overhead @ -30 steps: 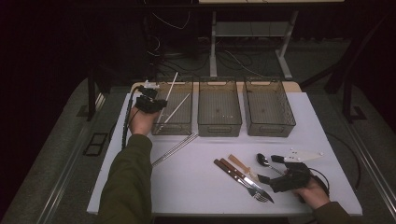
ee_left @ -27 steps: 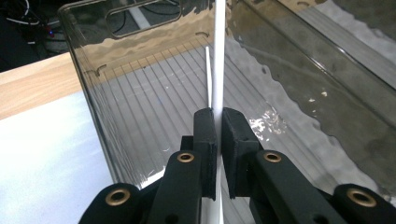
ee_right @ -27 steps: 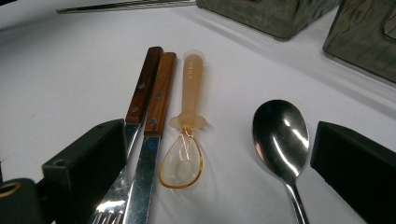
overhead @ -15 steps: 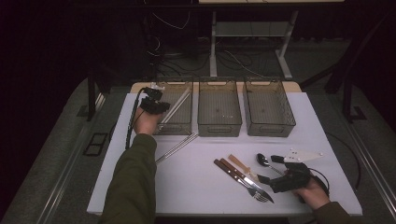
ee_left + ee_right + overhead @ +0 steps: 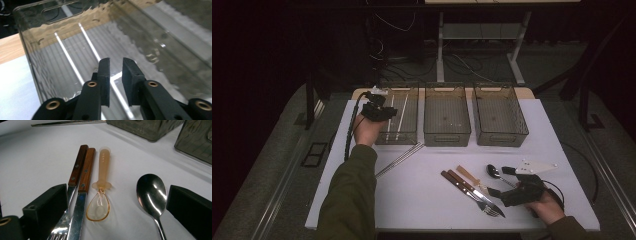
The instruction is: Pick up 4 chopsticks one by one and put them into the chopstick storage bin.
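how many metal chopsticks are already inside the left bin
2. Both metal chopsticks lie lengthwise in the left bin, side by side: one nearer its outer wall, the other running down toward the left gripper. More chopsticks lie on the table outside it.

Setting, as I see it from my station: lab or test room. Evidence: white table on dark floor, loose cables behind, metal desk frame, dim surroundings.
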{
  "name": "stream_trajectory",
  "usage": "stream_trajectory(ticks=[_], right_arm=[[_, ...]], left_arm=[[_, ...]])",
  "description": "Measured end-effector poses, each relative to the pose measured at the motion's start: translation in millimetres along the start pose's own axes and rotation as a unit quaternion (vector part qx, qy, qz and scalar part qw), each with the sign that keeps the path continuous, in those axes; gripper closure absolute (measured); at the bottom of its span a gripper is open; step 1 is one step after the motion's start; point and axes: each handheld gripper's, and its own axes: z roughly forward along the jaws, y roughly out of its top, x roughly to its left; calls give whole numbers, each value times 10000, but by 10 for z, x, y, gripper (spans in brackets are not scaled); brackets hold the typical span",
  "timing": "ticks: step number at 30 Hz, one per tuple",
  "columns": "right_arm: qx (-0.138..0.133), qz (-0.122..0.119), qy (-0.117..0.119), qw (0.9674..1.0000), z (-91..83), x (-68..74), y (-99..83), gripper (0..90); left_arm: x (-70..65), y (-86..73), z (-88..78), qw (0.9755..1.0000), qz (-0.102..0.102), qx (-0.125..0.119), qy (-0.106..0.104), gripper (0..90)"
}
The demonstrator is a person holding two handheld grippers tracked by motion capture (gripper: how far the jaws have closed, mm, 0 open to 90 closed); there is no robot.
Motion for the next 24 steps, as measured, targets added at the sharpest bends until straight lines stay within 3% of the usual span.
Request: stream_trajectory(ticks=[7, 12, 24], right_arm=[[14, -11, -7, 10000, 7, 4, 0, 38], [21, -21, -7, 10000, 9, 5, 0, 38], [29, -11, -31, 10000, 16, 8, -1, 38]], left_arm=[[-60, -43, -206, 9990, 35, -195, -402, 643], [-112, -128, -347, 9981, 21, -307, -538, 580], [-336, -331, -589, 9954, 396, -377, -786, 442]])
